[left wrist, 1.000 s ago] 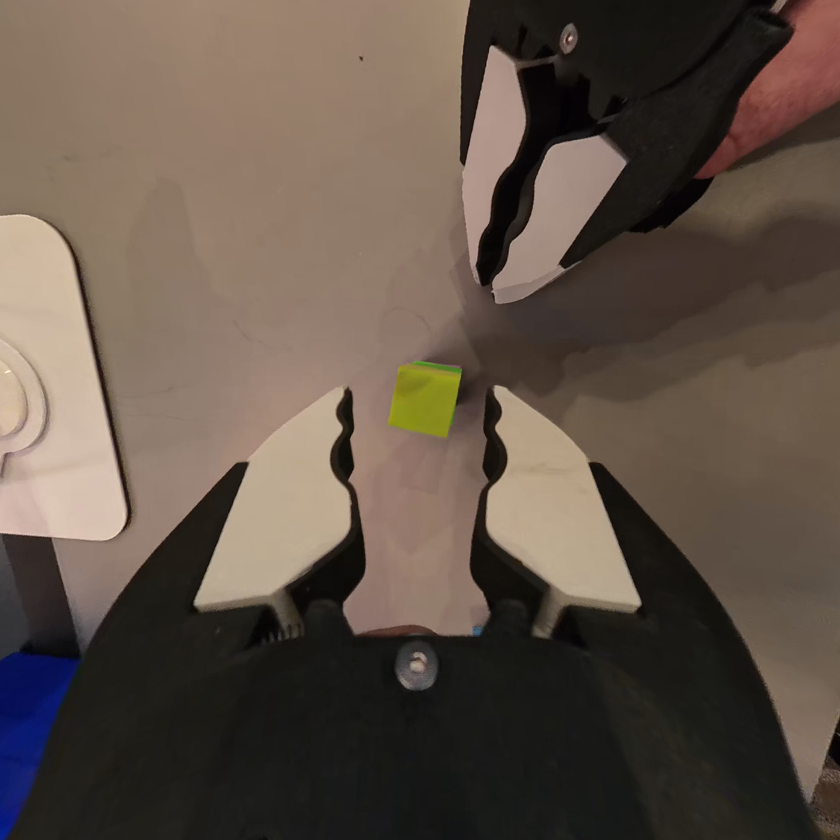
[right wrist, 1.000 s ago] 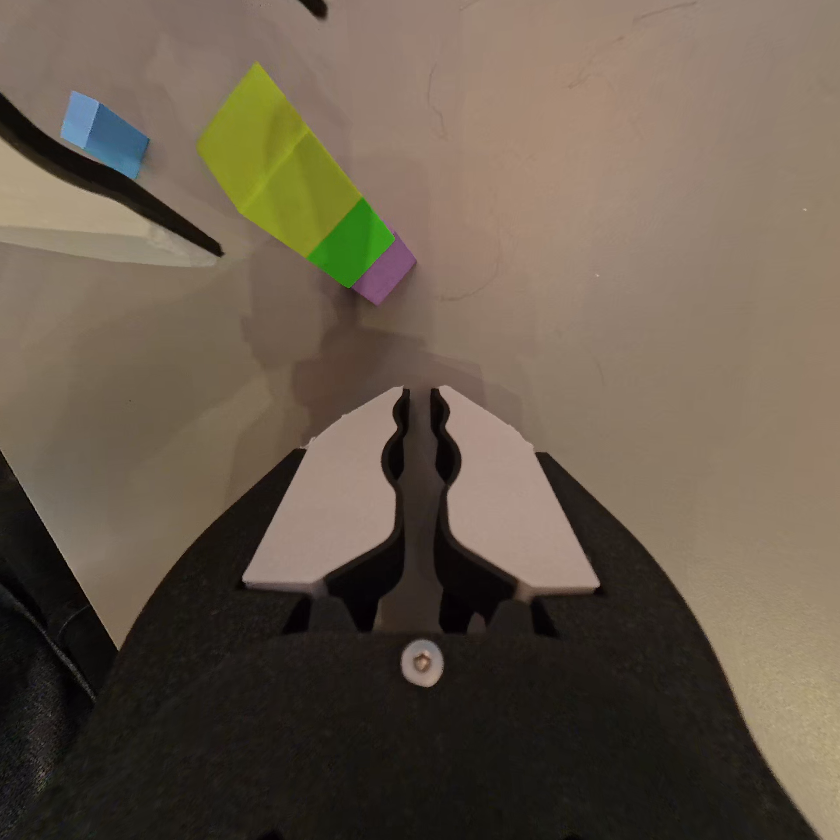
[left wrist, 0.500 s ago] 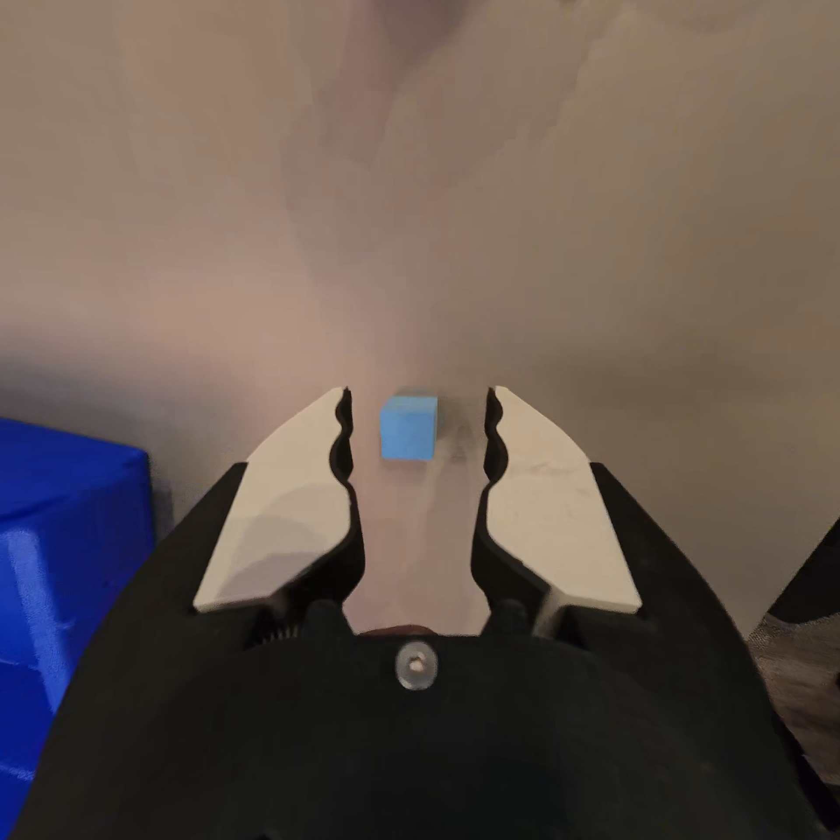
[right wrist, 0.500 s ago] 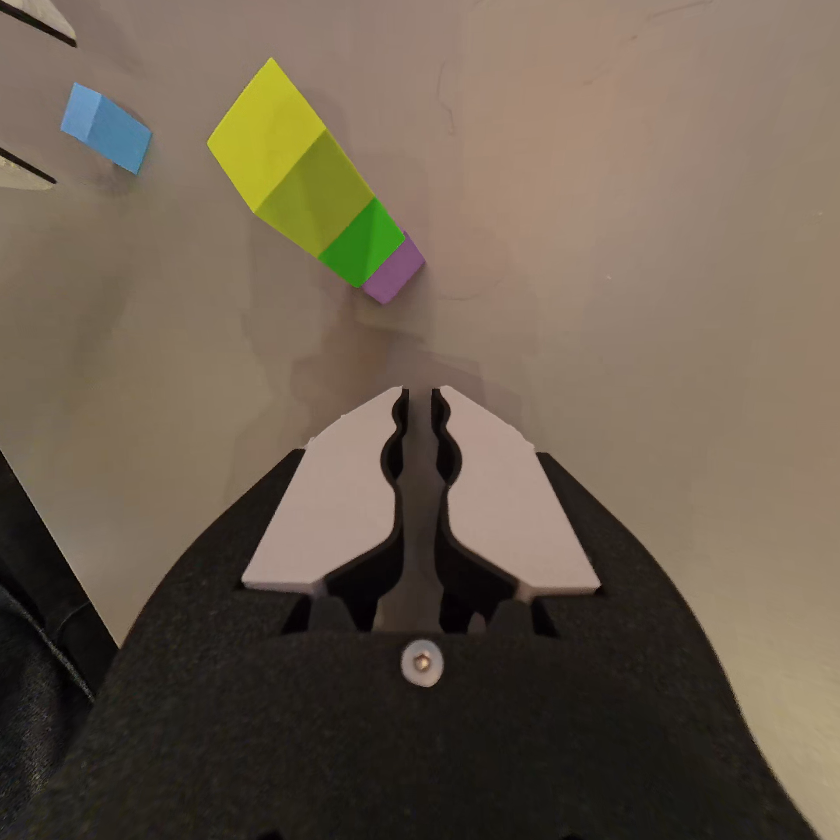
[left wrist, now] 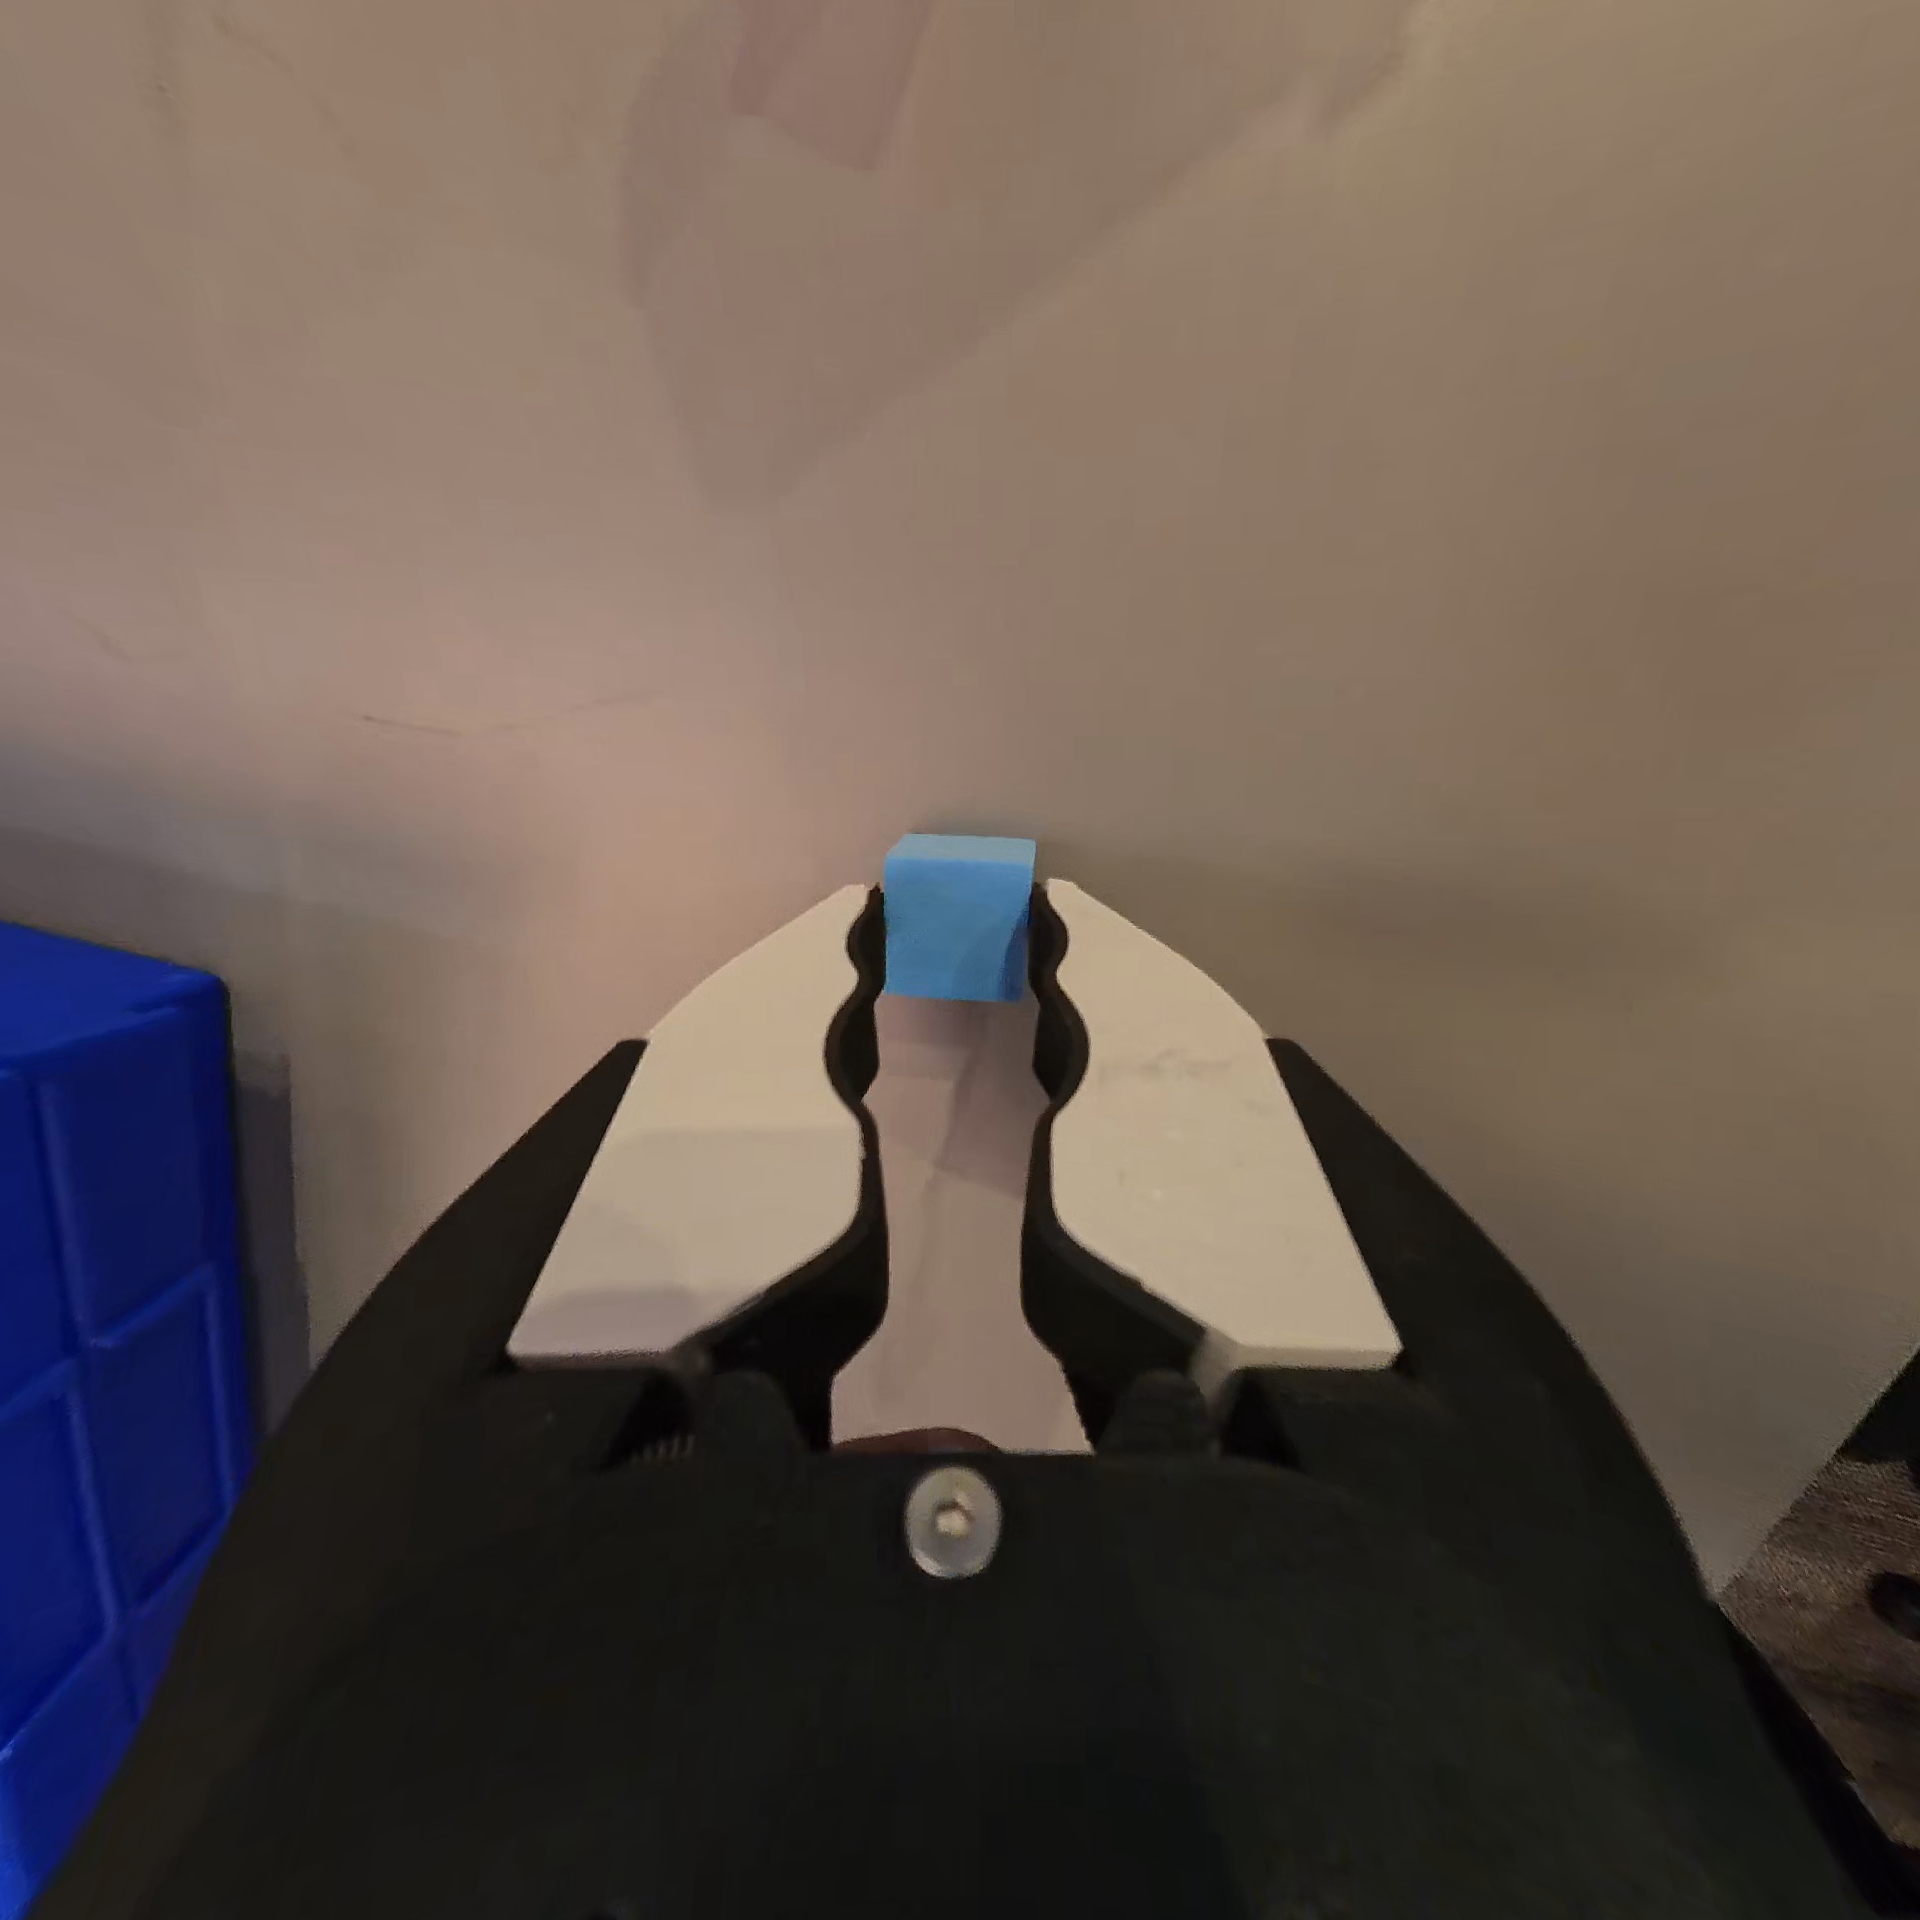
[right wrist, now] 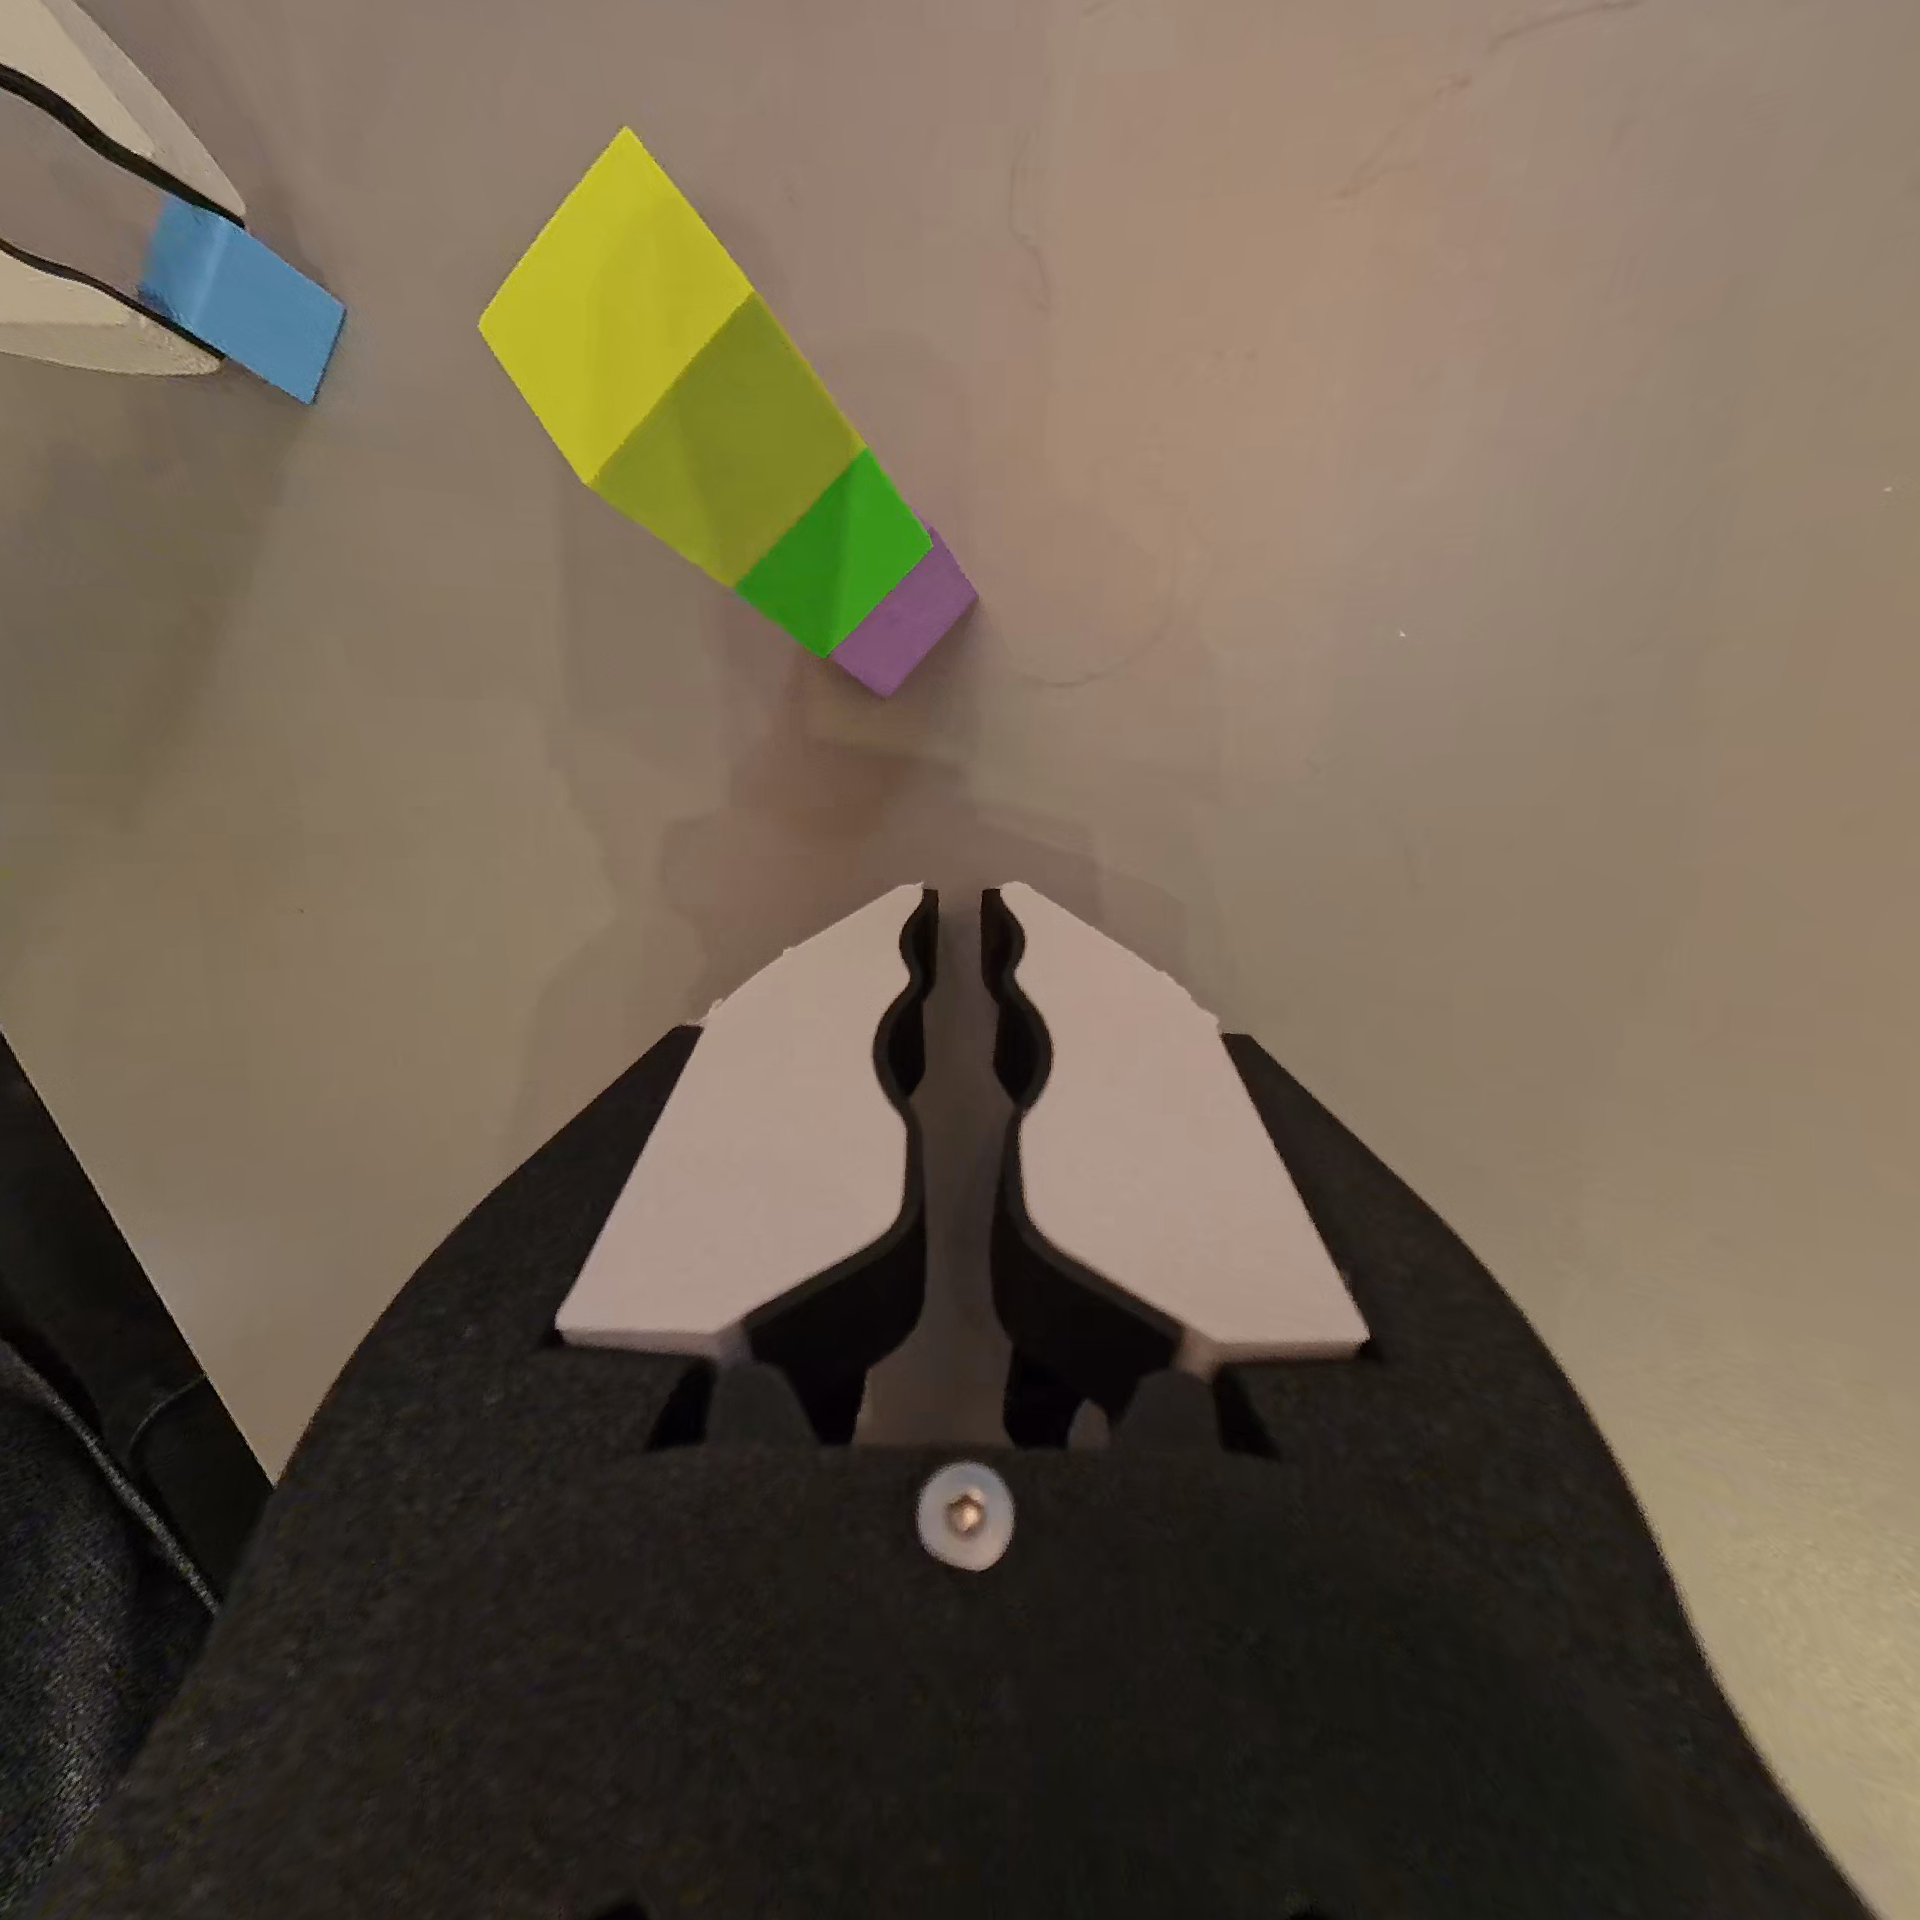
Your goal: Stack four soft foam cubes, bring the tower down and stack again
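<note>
Left claw: the left gripper (left wrist: 958,914) is closed on the blue cube (left wrist: 956,920). Both dark pads press on the cube's two sides, right at the tips.

Blue cube: it sits at the very tips of the left fingers, at the middle of the left wrist view. In the right wrist view the same cube (right wrist: 249,307) shows at 10 o'clock, pinched between the white fingers (right wrist: 94,332) of the left gripper, low by the table.

Right claw: the right gripper (right wrist: 961,904) is nearly closed. Only a thin slit of table shows between its fingers, and they hold nothing.

Tower: three cubes stand stacked on the table (right wrist: 1455,520), at 12 o'clock from the right claw and a bit to the left. It stands apart from both claws.

Purple cube (right wrist: 904,629): at the bottom, on the table.

Green cube (right wrist: 836,561): on top of the purple one.

Yellow cube (right wrist: 665,353): on top of the green one, the highest of the three.

Blue cube and tower: the blue cube is at 9 o'clock from the tower, with bare table between them.

Blue bin (left wrist: 104,1299): at 8 o'clock in the left wrist view, beside the table.

Dark cloth (right wrist: 62,1558): at 8 o'clock in the right wrist view, past the table edge.
</note>
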`<state>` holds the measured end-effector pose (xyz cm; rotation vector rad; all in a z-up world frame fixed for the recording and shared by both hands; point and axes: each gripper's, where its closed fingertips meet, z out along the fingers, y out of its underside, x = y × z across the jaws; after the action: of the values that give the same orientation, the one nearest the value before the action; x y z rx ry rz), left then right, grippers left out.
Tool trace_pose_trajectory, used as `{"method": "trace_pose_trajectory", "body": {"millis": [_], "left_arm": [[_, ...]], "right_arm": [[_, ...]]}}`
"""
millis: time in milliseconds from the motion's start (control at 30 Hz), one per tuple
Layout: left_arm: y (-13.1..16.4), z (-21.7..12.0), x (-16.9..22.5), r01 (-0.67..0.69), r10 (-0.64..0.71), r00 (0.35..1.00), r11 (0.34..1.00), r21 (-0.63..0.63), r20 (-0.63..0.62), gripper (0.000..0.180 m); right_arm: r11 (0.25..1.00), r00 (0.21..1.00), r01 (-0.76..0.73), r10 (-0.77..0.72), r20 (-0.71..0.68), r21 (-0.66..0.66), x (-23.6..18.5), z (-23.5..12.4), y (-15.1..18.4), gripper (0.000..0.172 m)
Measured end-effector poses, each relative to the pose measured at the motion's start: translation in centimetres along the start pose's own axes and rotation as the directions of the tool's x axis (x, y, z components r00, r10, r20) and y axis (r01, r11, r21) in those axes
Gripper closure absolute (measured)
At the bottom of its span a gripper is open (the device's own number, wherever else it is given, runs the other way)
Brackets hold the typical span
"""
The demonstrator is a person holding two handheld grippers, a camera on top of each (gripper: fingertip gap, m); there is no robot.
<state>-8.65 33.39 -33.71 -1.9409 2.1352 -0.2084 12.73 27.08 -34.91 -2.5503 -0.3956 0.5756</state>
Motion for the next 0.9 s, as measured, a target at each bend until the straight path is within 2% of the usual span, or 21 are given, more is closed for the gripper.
{"method": "trace_pose_trajectory", "body": {"millis": [167,433,567,733,900], "left_arm": [[-3.0,-1.6,-0.1,-0.043,0.043,0.999,0.998,0.037,0.004,0.155],[-12.8,-4.2,0.0,-0.224,0.222,0.974,0.972,0.072,0.034,0.155],[-16.4,-4.5,-0.2,-0.281,0.279,0.96,0.957,0.078,0.032,0.155],[-18.8,-4.1,-0.5,-0.32,0.32,0.947,0.944,0.074,0.018,0.155],[-19.8,-3.6,-0.2,-0.352,0.353,0.936,0.933,0.07,-0.002,0.155]], "right_arm": [[1.0,1.0,-0.001,0.001,0.004,0.001,0.0,0.0,0.0,0.164],[1.0,1.0,0.004,-0.004,0.003,-0.002,-0.1,0.0,0.0,0.164],[1.0,1.0,0.003,-0.003,0.007,-0.003,0.0,0.0,0.0,0.164],[1.0,1.0,0.0,0.0,0.017,-0.003,0.0,-0.1,0.0,0.164],[1.0,1.0,-0.003,0.003,0.024,0.0,0.0,-0.1,0.0,0.164]]}}
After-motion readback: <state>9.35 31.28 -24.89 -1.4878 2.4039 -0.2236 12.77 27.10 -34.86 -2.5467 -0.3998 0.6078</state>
